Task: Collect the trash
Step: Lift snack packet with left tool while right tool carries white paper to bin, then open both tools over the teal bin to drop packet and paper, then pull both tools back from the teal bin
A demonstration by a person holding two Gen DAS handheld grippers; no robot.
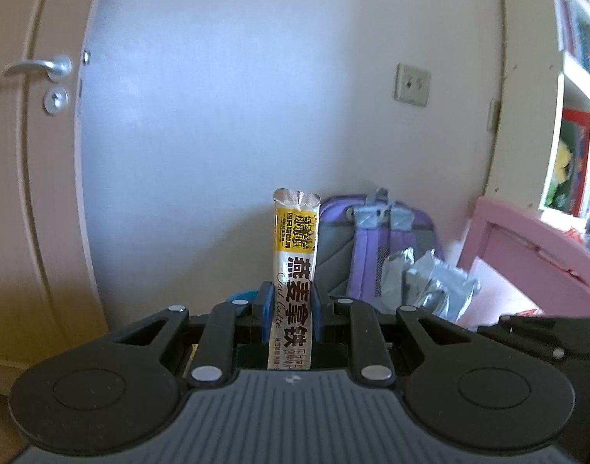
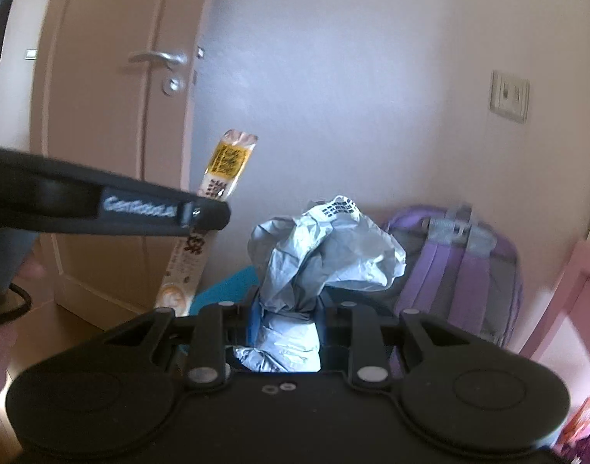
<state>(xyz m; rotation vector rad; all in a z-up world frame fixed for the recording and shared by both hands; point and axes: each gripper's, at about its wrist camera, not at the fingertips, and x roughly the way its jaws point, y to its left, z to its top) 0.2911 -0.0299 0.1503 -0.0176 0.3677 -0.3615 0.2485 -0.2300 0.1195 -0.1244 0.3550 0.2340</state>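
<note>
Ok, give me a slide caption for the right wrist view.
Right gripper clamps a crumpled silver wrapper; left gripper holds a latte sachet beside it.

A long, narrow oat latte stick sachet (image 1: pixel 295 270), yellow at its top band and white below with dark printed characters, stands upright, clamped at its lower half between blue gripper pads; its crimped foil top end is uppermost. A crumpled silver-grey foil wrapper (image 2: pixel 314 255), creased and bunched with a small patch of black print at its top, is likewise pinched near its lower part, billowing wide above.
</note>
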